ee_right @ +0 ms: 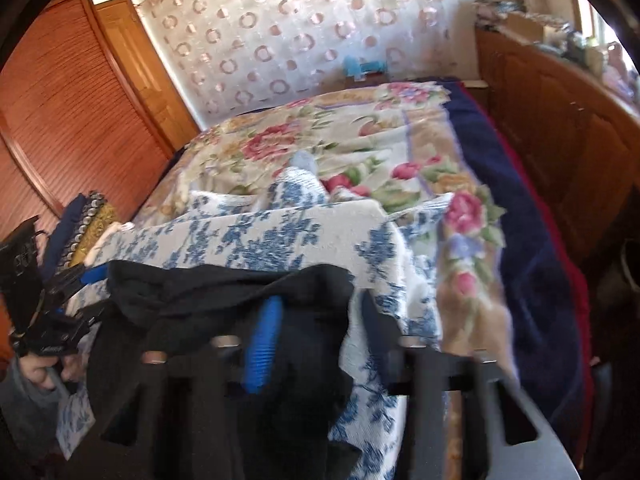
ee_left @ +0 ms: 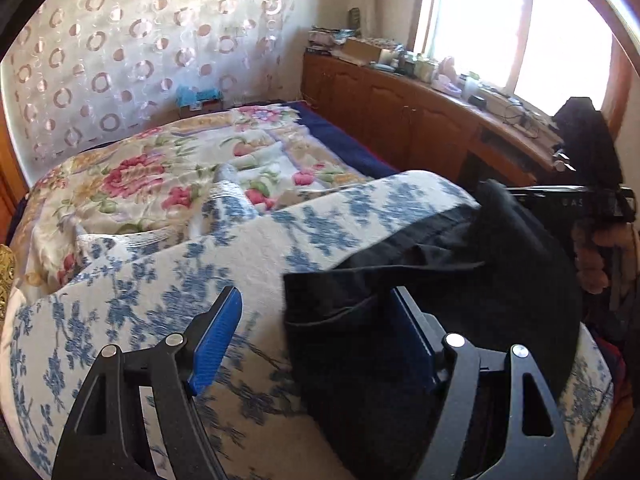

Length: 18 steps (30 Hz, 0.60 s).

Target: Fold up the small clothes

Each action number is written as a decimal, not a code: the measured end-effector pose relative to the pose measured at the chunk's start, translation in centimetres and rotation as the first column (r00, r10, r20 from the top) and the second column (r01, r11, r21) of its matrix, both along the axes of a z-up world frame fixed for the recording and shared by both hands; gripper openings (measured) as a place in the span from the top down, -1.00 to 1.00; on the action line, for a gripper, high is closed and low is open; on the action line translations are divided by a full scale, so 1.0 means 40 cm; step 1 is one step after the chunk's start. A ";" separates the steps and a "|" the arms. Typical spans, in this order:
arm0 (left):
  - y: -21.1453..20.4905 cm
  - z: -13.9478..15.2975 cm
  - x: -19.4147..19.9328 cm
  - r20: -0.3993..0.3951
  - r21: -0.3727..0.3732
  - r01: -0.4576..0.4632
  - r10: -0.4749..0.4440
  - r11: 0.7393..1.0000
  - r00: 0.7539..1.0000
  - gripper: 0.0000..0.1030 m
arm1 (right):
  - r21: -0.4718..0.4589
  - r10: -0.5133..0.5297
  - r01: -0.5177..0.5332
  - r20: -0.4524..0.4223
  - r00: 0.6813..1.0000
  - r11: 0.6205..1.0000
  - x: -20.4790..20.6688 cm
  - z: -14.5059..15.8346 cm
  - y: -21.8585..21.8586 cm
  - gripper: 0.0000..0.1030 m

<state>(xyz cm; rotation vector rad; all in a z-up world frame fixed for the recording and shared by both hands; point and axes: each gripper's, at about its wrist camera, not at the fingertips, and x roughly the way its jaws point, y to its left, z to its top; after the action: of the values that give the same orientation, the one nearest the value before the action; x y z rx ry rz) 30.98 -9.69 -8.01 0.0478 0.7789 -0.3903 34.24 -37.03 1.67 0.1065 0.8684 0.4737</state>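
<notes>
A black garment (ee_left: 440, 276) lies crumpled on a blue-and-white flowered cloth (ee_left: 168, 280) at the near end of the bed. My left gripper (ee_left: 316, 294) stands wide open at the garment's left edge. The cloth drapes over its right finger, and its left blue pad (ee_left: 216, 336) is bare above the flowered cloth. In the right wrist view the black garment (ee_right: 224, 292) hangs over the blurred right gripper (ee_right: 320, 300). Its jaws stand apart with black cloth between them beside the blue pad (ee_right: 262, 344). Each view shows the other gripper (ee_left: 580, 200) (ee_right: 40, 320) in a hand.
A pink-flowered quilt (ee_right: 320, 140) and a navy blanket (ee_right: 520, 216) cover the bed. A wooden cabinet (ee_left: 400, 120) with clutter on top runs along the right under a window. Louvred wardrobe doors (ee_right: 72, 92) stand on the left, with stacked fabrics (ee_right: 84, 220) below them.
</notes>
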 end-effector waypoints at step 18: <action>0.060 0.004 -0.065 -0.046 -0.038 -0.024 0.023 0.999 0.999 -0.44 | -0.081 -0.086 0.091 0.062 0.994 0.993 -0.055 0.022 -0.026 0.11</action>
<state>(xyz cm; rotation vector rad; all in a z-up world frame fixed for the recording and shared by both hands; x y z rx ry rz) 28.37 -7.30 -7.87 -0.0067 0.8164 -0.3852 32.04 -38.05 2.54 0.0535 0.8218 0.3556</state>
